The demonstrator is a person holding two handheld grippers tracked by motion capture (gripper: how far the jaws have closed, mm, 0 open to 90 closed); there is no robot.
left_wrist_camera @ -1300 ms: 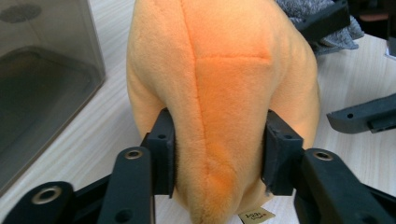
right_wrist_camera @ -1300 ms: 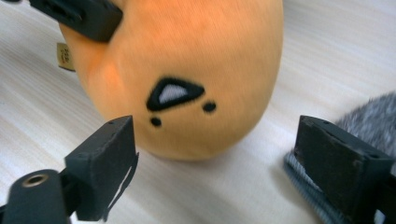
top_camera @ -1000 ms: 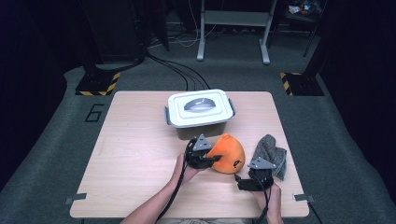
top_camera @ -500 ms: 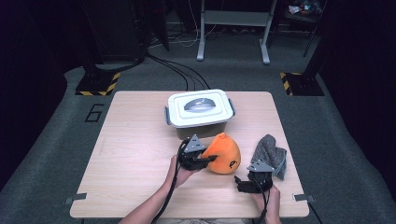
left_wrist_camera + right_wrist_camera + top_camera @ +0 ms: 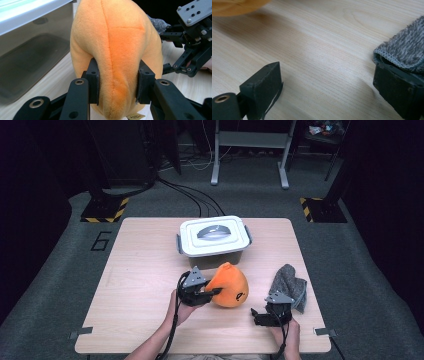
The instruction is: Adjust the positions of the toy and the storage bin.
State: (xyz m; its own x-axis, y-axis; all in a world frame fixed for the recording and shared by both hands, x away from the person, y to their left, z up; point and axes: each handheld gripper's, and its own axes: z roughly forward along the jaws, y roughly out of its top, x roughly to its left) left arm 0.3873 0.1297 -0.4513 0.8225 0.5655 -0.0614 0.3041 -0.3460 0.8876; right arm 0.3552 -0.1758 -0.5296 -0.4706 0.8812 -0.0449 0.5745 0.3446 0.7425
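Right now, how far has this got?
Done: the left gripper has clamped the orange plush. In hand: the plush sits beside the box. Left: the box lid is on, the plush is outside, and the right gripper stands open by the grey cloth.

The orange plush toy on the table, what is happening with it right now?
A person holds a gripper in each hand. The left gripper has its jaws shut on the orange plush toy, in front of the closed white box. The right gripper rests open on the wooden table, one jaw against the grey cloth.
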